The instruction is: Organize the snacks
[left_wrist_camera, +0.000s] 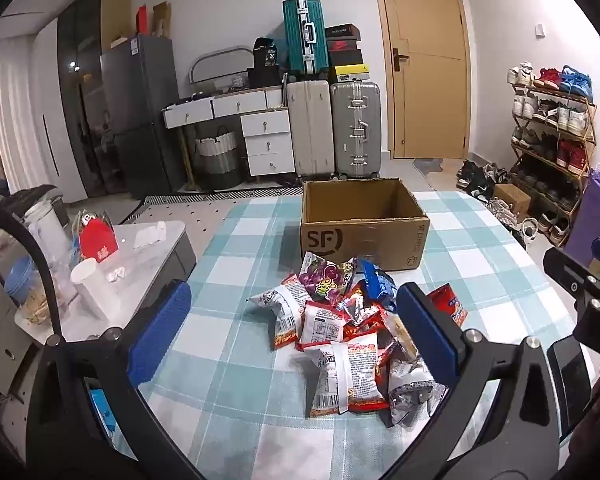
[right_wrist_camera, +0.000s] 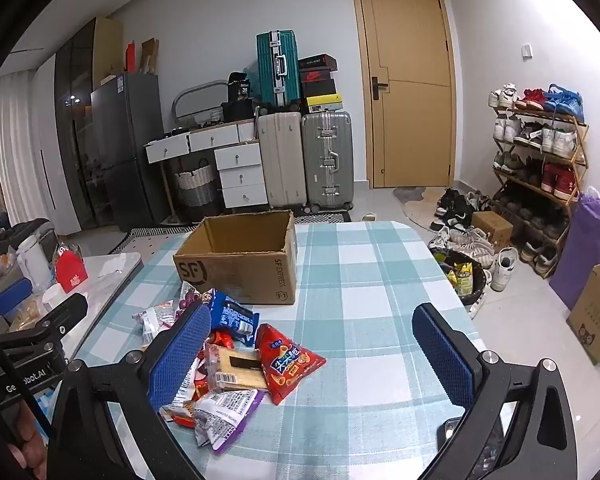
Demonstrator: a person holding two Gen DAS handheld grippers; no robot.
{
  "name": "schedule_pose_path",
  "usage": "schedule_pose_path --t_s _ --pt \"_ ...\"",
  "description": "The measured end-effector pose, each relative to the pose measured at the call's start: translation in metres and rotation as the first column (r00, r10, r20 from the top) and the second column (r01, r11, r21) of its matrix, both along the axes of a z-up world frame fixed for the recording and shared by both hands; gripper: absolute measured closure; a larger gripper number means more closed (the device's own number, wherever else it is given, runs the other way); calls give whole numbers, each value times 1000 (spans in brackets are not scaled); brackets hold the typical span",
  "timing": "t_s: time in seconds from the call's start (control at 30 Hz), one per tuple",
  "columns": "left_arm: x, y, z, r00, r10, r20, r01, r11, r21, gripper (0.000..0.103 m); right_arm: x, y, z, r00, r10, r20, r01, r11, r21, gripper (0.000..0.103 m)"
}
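A pile of snack packets (left_wrist_camera: 340, 328) lies on the checked tablecloth (left_wrist_camera: 228, 380), in front of an open, empty SF cardboard box (left_wrist_camera: 364, 236). My left gripper (left_wrist_camera: 296, 328) is open and empty, its blue pads on either side of the pile and a little above it. In the right wrist view the box (right_wrist_camera: 240, 264) is at centre left, with the pile (right_wrist_camera: 220, 364) below it, including a red triangular packet (right_wrist_camera: 286, 364) and a blue packet (right_wrist_camera: 232, 318). My right gripper (right_wrist_camera: 312, 356) is open and empty, with the pile by its left pad.
A side table (left_wrist_camera: 156, 240) with cups, a red box and clutter stands left of the table. On the floor to the right are a bin (right_wrist_camera: 464, 276), shoes, a shoe rack (right_wrist_camera: 540, 152) and cardboard boxes. Suitcases and drawers stand at the back wall.
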State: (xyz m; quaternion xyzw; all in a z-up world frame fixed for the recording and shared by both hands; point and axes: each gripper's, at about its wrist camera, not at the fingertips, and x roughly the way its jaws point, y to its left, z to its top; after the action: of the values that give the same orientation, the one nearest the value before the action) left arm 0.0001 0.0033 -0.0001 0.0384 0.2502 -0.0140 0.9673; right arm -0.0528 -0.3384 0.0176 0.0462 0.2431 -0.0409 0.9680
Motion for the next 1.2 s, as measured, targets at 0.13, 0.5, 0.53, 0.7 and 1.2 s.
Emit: schedule_pose_path --t_s 0.13,0.5,0.53,0.7,1.2 --pt "4 3 7 1000 -1 14 0 1000 7 0 -1 0 0 1000 2 -2 -2 1000 5 0" --pt "-5 2 4 1000 -10 21 10 1000 -10 0 1 9 -11 1000 10 -19 -10 1000 0 0" --pt "-4 2 2 1000 -8 21 8 1000 -7 0 4 7 -8 999 21 -26 -21 1000 2 0" --pt "-5 3 2 1000 2 30 -1 1000 -20 0 5 7 -11 999 22 -28 -22 1000 2 0" --pt "-5 7 0 1000 11 24 -11 999 -31 0 0 15 -2 998 56 -5 -56 998 -16 0"
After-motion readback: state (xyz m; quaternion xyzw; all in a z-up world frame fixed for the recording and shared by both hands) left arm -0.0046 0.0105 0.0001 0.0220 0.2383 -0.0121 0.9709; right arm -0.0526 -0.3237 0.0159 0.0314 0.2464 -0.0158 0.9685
